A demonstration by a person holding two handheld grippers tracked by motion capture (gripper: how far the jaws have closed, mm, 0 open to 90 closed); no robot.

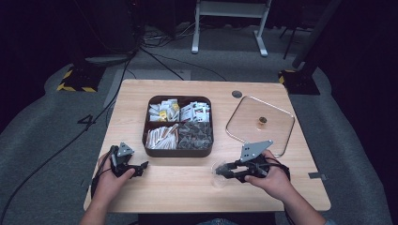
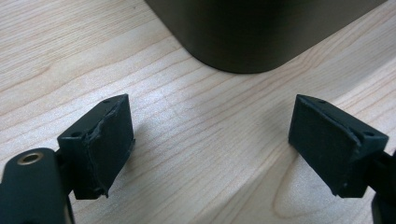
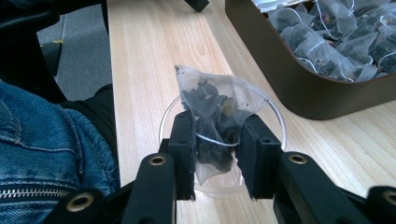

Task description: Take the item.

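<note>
Over the clear cup (image 3: 273,116), the right gripper (image 3: 217,154) pinches a tea bag (image 3: 212,100).

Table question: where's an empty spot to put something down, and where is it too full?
Bare wood lies between the brown box and the left table edge, and along the near edge between the left claw and the clear cup. It is crowded on the right: the right claw holds a tea bag over the cup, just before the glass lid.

Two grippers, left (image 1: 141,167) and right (image 1: 224,170). One tea bag (image 3: 212,109) between the right gripper's jaws, over one clear cup (image 3: 275,122). One four-compartment tray (image 1: 153,151) beyond both grippers. One glass lid (image 1: 244,117) beyond the right gripper.
</note>
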